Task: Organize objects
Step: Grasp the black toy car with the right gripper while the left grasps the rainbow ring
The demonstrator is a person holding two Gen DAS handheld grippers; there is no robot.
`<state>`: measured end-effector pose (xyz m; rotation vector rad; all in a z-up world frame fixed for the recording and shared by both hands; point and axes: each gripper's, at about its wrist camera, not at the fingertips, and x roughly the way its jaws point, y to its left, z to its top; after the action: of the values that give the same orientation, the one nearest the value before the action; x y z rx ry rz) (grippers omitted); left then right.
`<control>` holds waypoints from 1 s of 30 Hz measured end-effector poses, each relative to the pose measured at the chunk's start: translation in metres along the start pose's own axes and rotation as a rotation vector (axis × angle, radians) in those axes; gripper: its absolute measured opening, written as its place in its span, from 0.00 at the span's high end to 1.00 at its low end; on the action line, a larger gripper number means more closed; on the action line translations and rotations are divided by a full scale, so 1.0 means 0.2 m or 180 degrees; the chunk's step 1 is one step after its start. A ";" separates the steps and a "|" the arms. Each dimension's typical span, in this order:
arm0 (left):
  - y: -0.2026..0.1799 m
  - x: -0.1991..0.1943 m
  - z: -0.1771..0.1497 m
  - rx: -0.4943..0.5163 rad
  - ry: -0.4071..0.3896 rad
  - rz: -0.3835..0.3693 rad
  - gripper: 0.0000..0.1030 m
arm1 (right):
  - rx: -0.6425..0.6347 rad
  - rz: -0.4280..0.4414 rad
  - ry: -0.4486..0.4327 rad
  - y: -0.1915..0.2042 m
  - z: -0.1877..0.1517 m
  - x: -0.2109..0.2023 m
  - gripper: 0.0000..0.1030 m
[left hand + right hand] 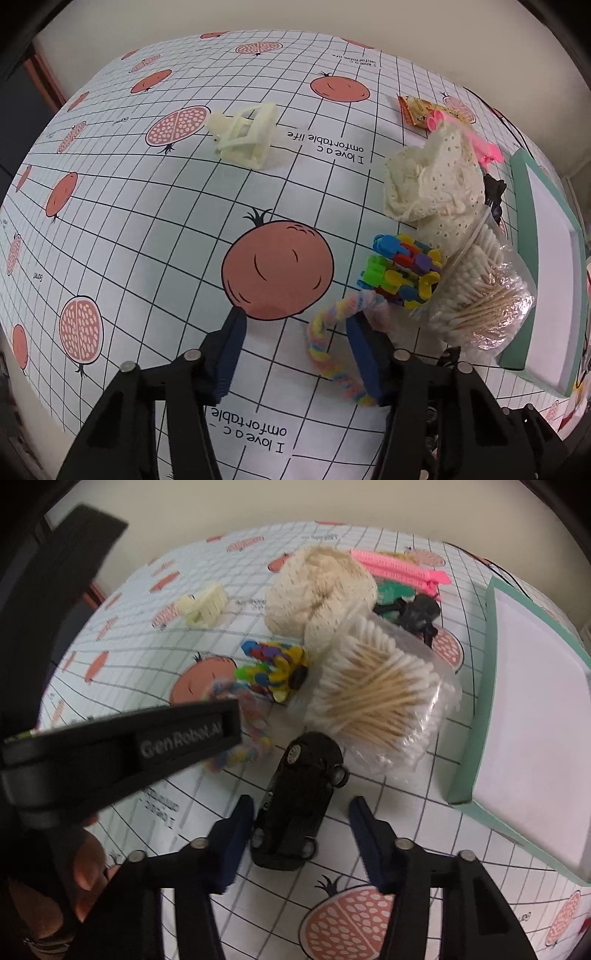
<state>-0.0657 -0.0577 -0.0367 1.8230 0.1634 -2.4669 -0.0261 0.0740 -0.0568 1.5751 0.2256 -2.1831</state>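
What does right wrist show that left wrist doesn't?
Only right wrist: the black toy car lying between the open right gripper fingers, and the left gripper's body.

Only left wrist: the open left gripper tips, one over the pastel braided loop, and an orange snack packet.

Both: cotton swabs, cream fabric, colourful clips, cream hair claw, green tray.

Two close, downward wrist views, both over the cotton swabs (476,295).
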 end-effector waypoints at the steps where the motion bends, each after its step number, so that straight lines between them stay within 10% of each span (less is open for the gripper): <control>1: 0.00 0.00 0.00 -0.0002 0.0008 -0.0005 0.47 | -0.0031 -0.0002 0.0004 0.00 0.00 0.00 0.50; 18: -0.03 0.00 -0.05 0.0137 -0.0030 -0.0056 0.88 | -0.0038 0.0091 0.0114 -0.05 -0.02 -0.03 0.69; 30: 0.03 -0.03 -0.07 0.0057 -0.0072 -0.0128 0.92 | 0.0088 0.0161 0.0105 -0.14 -0.07 -0.08 0.69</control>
<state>-0.0504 -0.0622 -0.0361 1.8158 0.1791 -2.5230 -0.0233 0.1085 -0.0499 1.6153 0.1644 -2.1318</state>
